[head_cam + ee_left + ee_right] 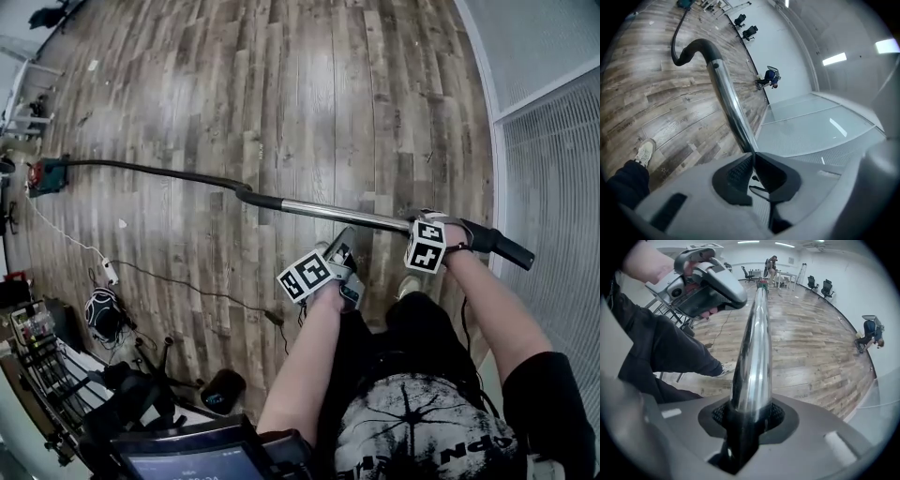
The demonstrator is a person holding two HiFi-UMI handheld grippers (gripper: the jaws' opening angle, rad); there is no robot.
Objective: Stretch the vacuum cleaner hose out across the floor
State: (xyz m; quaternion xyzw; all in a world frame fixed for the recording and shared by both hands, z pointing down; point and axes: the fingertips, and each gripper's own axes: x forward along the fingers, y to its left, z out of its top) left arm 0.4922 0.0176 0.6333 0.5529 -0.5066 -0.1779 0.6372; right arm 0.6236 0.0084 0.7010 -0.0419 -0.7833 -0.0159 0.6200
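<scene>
Status: right gripper (pixel 749 417) is clamped on the chrome wand (pixel 752 357), jaws pinching it where the chrome runs into the black end piece. The grip looks square, with the tube centred between the pads. Past that grip the black handle (pixel 502 247) sticks out to the right in the head view.

Left gripper (pixel 753 159): jaws pressed together, nothing between them. It sits just beside the wand, on my side of it, tips pointing along the tube. Can't tell if the tips touch the metal.

Where the hose (pixel 155 171) is: it runs from the vacuum unit (pixel 45 175) at far left of the head view across the wood floor (pixel 309 84), in one long shallow arc to the cuff (pixel 246 196) where it joins the wand. No loops or coils visible. There's one bend right at the cuff, clearest in the left gripper view.

Progress, my read: mostly done. The hose is laid out nearly full length and the unit is well apart from me.

What's left:
- The wand end is up off the floor in my grip, so it isn't lying flat yet.
- Probably pull a bit more to take out the arc and the bend at the cuff.
- Lower the wand in line with the hose, then release the right jaws.

Risk: pulling harder may drag the unit instead of straightening anything.
</scene>
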